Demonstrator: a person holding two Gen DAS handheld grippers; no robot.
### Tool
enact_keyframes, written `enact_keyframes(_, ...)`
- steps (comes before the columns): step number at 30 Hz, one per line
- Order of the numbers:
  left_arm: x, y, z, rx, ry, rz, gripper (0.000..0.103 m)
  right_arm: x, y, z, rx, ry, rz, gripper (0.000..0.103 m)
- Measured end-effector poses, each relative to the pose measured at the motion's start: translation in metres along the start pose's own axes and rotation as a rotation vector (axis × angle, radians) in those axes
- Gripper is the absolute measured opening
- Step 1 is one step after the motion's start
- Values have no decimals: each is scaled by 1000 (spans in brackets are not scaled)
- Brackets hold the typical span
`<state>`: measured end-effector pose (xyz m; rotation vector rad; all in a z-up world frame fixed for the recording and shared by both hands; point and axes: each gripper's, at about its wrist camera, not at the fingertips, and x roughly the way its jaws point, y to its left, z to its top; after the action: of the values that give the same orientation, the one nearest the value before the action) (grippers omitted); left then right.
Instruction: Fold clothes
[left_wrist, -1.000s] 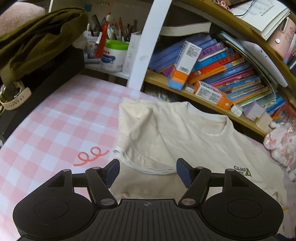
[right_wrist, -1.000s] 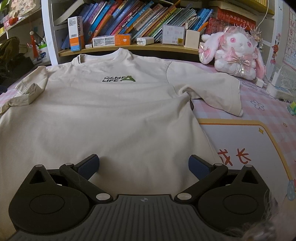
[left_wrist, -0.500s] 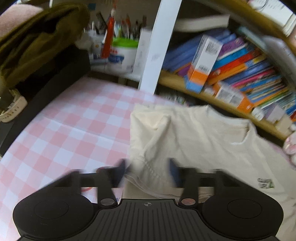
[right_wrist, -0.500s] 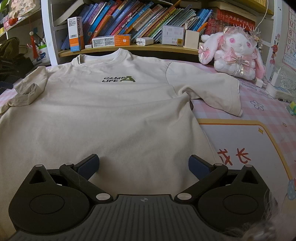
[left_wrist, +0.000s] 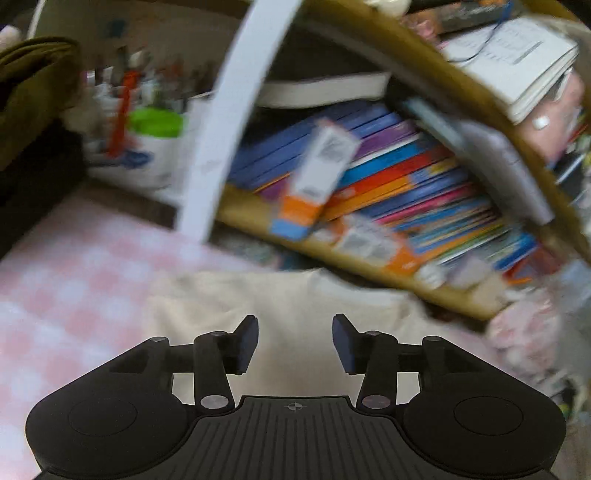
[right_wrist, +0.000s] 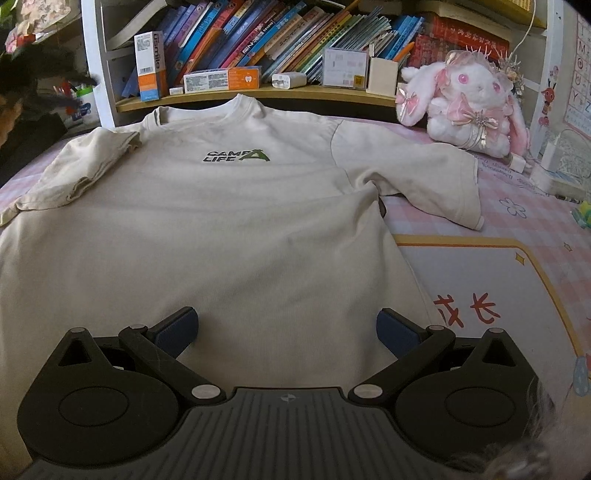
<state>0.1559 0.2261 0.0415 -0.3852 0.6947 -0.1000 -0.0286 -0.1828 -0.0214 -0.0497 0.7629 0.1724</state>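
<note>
- Cotton-looking cream T-shirt (right_wrist: 207, 236) lies flat: soft, light, probably floppy.
- Best held at sleeve hems or shoulders.
- Left gripper (left_wrist: 294, 341) and right gripper (right_wrist: 286, 326) gape, empty.

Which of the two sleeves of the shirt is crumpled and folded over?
The sleeve at the picture's left, near the white shelf post; the other sleeve, on the plush rabbit side, lies spread flat.

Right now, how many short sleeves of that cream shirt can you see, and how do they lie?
2. One sleeve lies spread flat toward the plush rabbit. The other sleeve is folded inward over the T-shirt, on the far side from the rabbit.
</note>
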Motion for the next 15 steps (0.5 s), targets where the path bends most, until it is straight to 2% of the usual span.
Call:
enact_keyframes(5, 7, 2, -21, 84, 41, 137, 43, 1, 1, 0, 3, -3, -4, 103)
enact_keyframes(15, 38, 53, -6, 44, 107, 241, 41, -1, 2, -2, 4, -6, -8, 103)
